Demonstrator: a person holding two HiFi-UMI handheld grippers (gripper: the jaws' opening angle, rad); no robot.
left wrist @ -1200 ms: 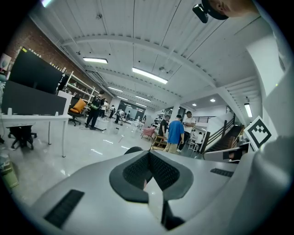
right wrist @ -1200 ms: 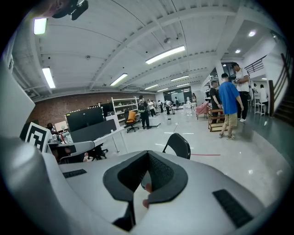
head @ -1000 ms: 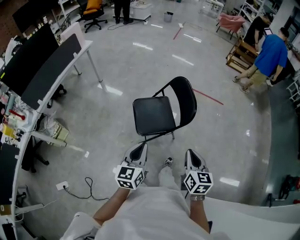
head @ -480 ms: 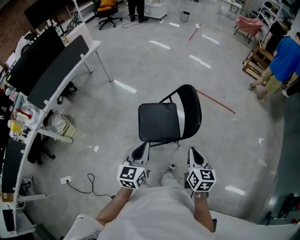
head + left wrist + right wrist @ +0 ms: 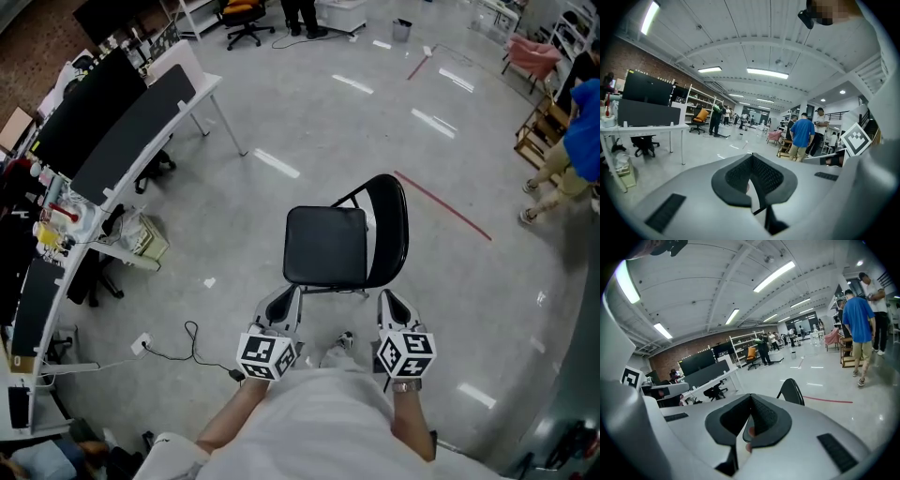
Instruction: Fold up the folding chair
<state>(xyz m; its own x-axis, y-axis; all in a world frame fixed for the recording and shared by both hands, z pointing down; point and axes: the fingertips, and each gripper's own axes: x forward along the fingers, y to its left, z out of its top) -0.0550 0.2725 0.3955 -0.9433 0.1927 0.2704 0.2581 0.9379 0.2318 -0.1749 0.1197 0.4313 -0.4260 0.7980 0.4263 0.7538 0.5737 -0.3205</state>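
One folding chair (image 5: 325, 246) stands open on the floor (image 5: 234, 216), just ahead of the two grippers and apart from both. In the head view its seat lies toward the left and its upright backrest toward the right, so it faces left; its long axis runs floor to backrest top. The seat hides most of its legs. In the right gripper view only the backrest shows above the gripper body.

The left gripper (image 5: 287, 296) has its fingers (image 5: 733, 178) pressed together on nothing. The right gripper (image 5: 388, 300) likewise has its fingers (image 5: 768, 420) pressed together and empty.

A person in a blue shirt (image 5: 586, 117) is cut off at the right edge. One long tabletop (image 5: 202, 86) runs along the left.
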